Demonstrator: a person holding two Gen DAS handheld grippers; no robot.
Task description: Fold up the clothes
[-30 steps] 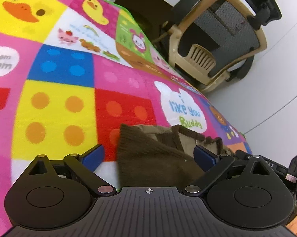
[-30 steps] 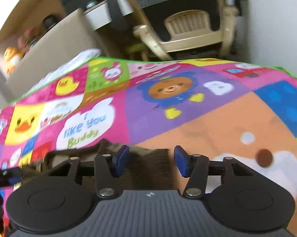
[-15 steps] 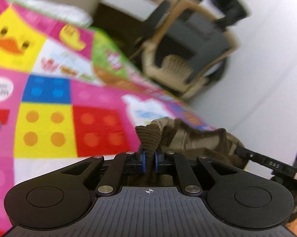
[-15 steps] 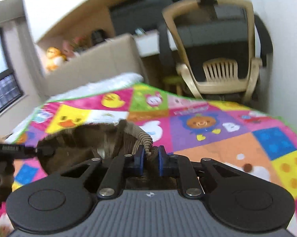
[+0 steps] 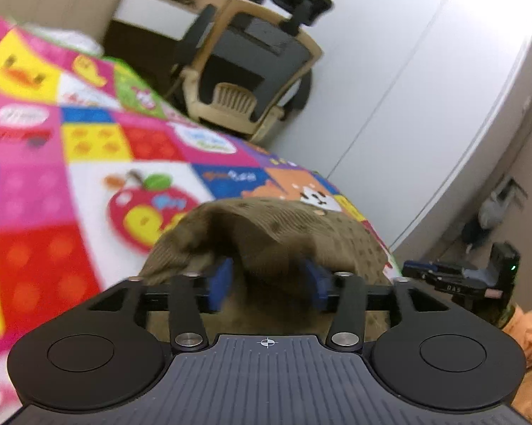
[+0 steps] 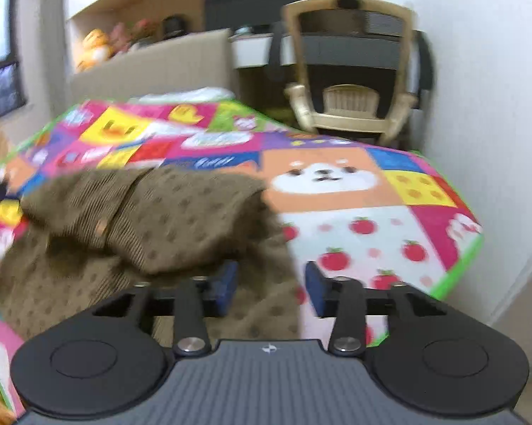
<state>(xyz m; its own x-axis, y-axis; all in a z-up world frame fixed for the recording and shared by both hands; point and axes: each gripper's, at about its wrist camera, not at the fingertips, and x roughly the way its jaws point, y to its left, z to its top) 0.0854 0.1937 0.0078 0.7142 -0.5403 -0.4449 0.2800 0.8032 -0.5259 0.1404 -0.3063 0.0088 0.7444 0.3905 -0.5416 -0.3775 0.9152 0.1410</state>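
Releasing after a fold, by the look of it: left gripper (image 5: pixel 267 283) has its blue pads spread, nothing pinched, over the brown dotted knit cardigan (image 6: pixel 181 212) lying doubled on the colourful cartoon patchwork blanket (image 6: pixel 372 233). Right gripper (image 6: pixel 269 292) likewise spread at the cardigan's right edge. Best to back straight off without snagging knit, then flatten the lumpy fold.

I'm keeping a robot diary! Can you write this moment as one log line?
step: fold done, releasing | left gripper: open | right gripper: open | brown cardigan: folded over, on colourful blanket
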